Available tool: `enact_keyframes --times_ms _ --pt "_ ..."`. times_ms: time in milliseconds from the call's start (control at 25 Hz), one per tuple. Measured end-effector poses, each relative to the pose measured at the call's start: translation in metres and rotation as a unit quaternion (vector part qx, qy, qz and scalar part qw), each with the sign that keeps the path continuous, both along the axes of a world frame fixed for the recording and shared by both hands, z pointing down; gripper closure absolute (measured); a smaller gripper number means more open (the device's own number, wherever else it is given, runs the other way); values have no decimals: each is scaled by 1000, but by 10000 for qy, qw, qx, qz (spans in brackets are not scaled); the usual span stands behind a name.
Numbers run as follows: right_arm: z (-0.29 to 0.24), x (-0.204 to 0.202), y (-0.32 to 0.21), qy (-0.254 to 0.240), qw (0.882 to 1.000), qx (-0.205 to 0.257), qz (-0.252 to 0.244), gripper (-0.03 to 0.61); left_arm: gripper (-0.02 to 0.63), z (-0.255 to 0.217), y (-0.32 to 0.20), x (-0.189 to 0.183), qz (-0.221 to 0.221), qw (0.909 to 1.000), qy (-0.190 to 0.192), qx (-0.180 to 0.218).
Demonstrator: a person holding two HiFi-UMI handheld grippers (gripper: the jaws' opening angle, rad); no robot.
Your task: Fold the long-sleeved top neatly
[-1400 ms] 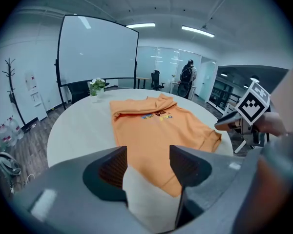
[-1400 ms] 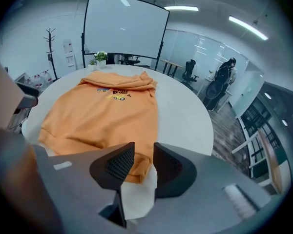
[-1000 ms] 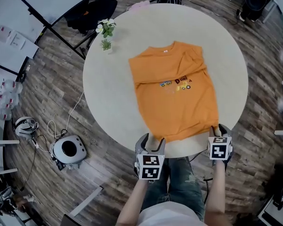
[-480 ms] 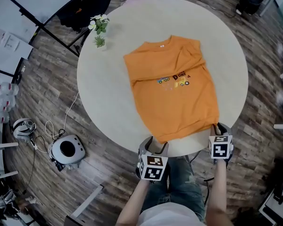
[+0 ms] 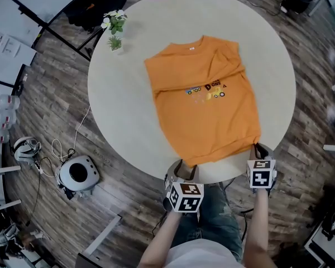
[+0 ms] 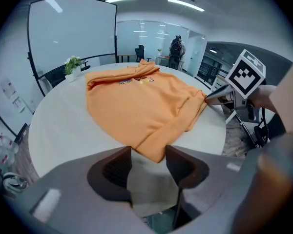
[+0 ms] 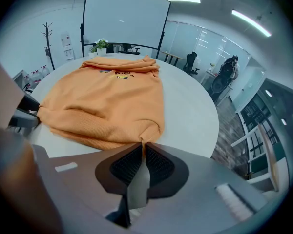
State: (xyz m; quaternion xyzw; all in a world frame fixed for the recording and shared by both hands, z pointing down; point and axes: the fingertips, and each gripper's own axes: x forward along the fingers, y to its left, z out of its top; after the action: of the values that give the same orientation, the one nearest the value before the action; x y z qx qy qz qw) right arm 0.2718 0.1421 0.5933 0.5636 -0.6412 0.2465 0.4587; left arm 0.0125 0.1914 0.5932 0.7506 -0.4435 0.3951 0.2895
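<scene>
The jaws of the right gripper (image 7: 140,149) have just been closing and now pinch one near hem corner of the orange long-sleeved top (image 5: 206,105). The jaws of the left gripper (image 6: 149,152) stand apart around the other corner, seemingly not pressing it. Both grippers tilt steeply down at the near edge of the round white table (image 5: 123,110), which stands on a wood-plank floor (image 5: 50,116).

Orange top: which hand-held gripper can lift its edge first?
Right. The right hand-held gripper has just been closing and pinches the orange top; the left hand-held gripper stands open around its corner.
</scene>
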Motion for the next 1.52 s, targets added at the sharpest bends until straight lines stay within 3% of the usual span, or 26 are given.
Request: enact_keyframes --times_ms 160,240,400,960,1400,1520 --pt "-1 2 2 32 10000 -36 -77 529 414 0 -2 -1 -25 10000 -2 0" --pt "-4 0 2 20 9999 -48 -154 529 543 -1 -4 -2 -11 10000 58 29" --pt "-13 -4 3 7 9993 -67 -356 531 563 -8 -9 -8 -24 9998 208 71" --pt "-69 -14 -8 7 9959 264 -866 535 572 -85 -54 -51 -346 9953 369 831" --pt "-33 -12 14 -16 9969 -207 -754 534 545 -53 -30 -34 -216 9979 578 209" --pt "-23 -8 17 11 9971 -266 -709 534 487 -45 -24 -29 -214 9980 589 118"
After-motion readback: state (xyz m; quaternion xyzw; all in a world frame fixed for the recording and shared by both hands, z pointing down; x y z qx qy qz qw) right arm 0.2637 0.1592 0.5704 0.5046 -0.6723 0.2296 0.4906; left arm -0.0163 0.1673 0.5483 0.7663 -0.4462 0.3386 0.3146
